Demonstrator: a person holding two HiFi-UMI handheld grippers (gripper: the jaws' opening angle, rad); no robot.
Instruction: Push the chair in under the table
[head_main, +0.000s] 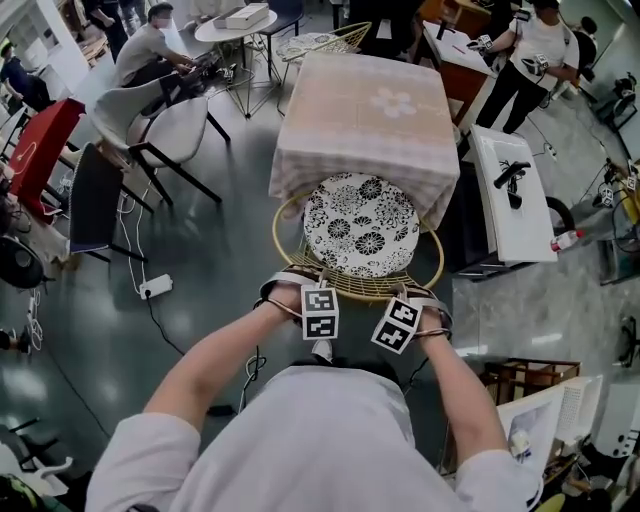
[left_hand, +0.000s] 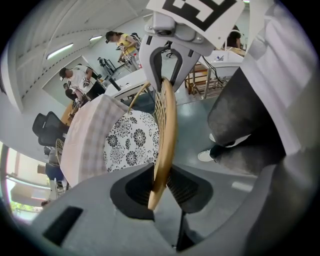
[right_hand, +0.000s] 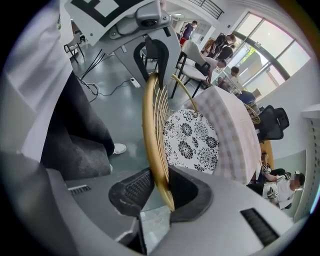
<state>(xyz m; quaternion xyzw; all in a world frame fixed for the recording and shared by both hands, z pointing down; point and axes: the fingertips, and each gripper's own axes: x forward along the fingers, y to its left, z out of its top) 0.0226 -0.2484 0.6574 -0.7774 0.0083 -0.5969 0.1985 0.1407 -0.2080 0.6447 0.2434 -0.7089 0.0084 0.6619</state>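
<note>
The chair has a gold wire frame (head_main: 432, 262) and a round black-and-white flowered cushion (head_main: 360, 224). Its seat front reaches under the edge of the square table with a checked cloth (head_main: 365, 110). My left gripper (head_main: 288, 292) and right gripper (head_main: 428, 312) both clamp the curved top rim of the chair back. In the left gripper view the rim (left_hand: 167, 125) runs between the pads of that gripper (left_hand: 159, 187). The right gripper view shows the rim (right_hand: 150, 125) pinched the same way in that gripper (right_hand: 161, 187). Both grippers point steeply down.
Grey chairs (head_main: 150, 120) and a dark chair (head_main: 95, 200) stand to the left, with a power strip and cable (head_main: 155, 287) on the floor. A white table (head_main: 510, 190) flanks the right side. A wooden frame (head_main: 525, 380) sits near right. People work at the back.
</note>
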